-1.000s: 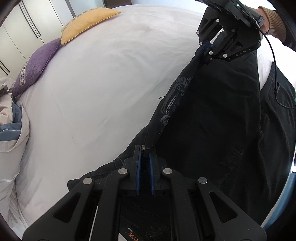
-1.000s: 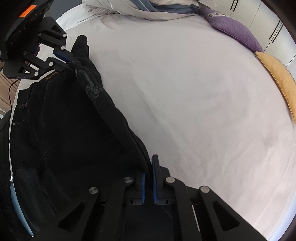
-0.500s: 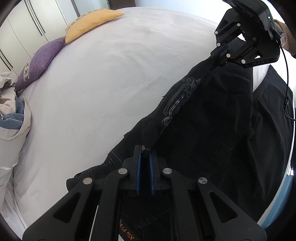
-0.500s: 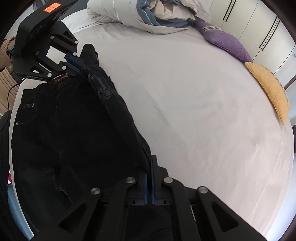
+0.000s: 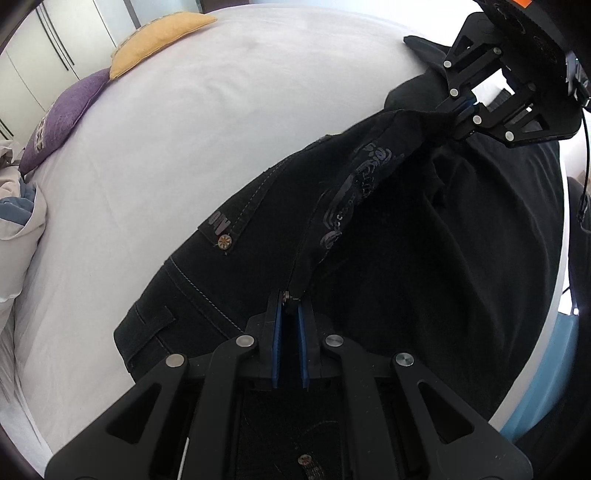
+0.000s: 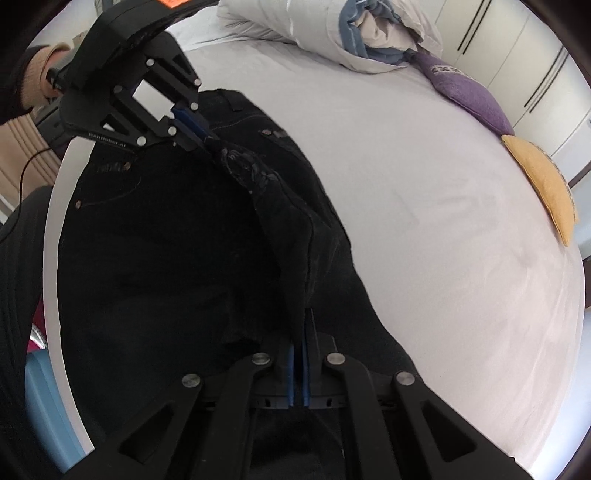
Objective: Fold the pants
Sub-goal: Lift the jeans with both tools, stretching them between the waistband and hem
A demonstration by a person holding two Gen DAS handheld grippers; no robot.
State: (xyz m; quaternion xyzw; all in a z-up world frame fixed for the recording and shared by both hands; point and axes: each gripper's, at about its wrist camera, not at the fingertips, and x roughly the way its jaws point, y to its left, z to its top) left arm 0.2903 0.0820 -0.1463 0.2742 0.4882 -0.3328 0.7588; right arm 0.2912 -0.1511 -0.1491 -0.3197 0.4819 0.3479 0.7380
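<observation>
White bedsheet (image 5: 207,155) fills most of both views, with a purple cushion (image 5: 62,122) and a yellow cushion (image 5: 159,40) along the far edge, a bundled duvet (image 6: 325,33) at one corner and pale wardrobe doors (image 6: 524,59) behind; we note the black pants (image 5: 424,280) lying near the bed's front edge, waist end toward our left side, 1 part flat on the sheet and another part lifted above it; our left gripper (image 5: 290,314) is clenched on a fold of the dark fabric at a rivet near the waistband, the blue pads (image 5: 275,332) pressed in on the cloth; our right gripper (image 6: 303,343) is likewise clamped on the fabric further down the leg, blue pads nearly together with cloth between them; between the 2 grips the printed seam runs as a raised, taut ridge, so 1 leg looks to be mid-carry over the other; we judge the task early to middle: the lengthwise fold is under way but not laid down, the lifted edge does not yet sit flush on the lower leg, and the pocket with its label and stud shows flat on the sheet beside it; what remains, as we read it, is setting this half down, smoothing it, then the crosswise folds; how the hems lie we cannot tell, since they are out of view.
</observation>
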